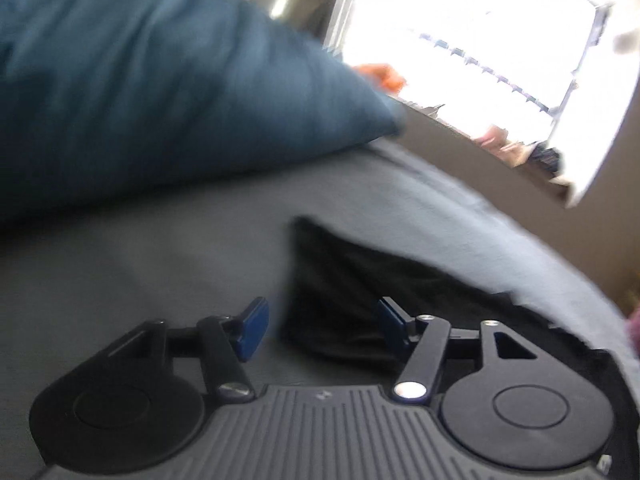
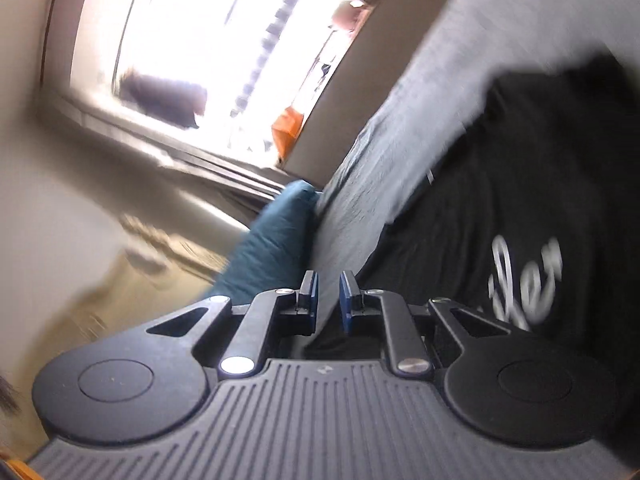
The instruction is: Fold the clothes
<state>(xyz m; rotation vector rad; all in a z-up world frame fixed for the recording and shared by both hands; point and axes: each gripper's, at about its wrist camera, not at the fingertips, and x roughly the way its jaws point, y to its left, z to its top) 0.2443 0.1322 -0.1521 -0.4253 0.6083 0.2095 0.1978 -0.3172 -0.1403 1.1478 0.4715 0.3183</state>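
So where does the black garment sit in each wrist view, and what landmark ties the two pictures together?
Left wrist: black garment lies lower centre-right on the grey sheet, just past the fingertips.
Right wrist: it fills the right side, white lettering showing; the picture is rolled.
Shared landmark: the teal pillow, upper left there, centre-left here, with the bright window behind.

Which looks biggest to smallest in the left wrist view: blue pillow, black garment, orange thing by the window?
1. blue pillow, though nearness may inflate it
2. black garment, partly hidden by the gripper
3. orange thing, small and blurred
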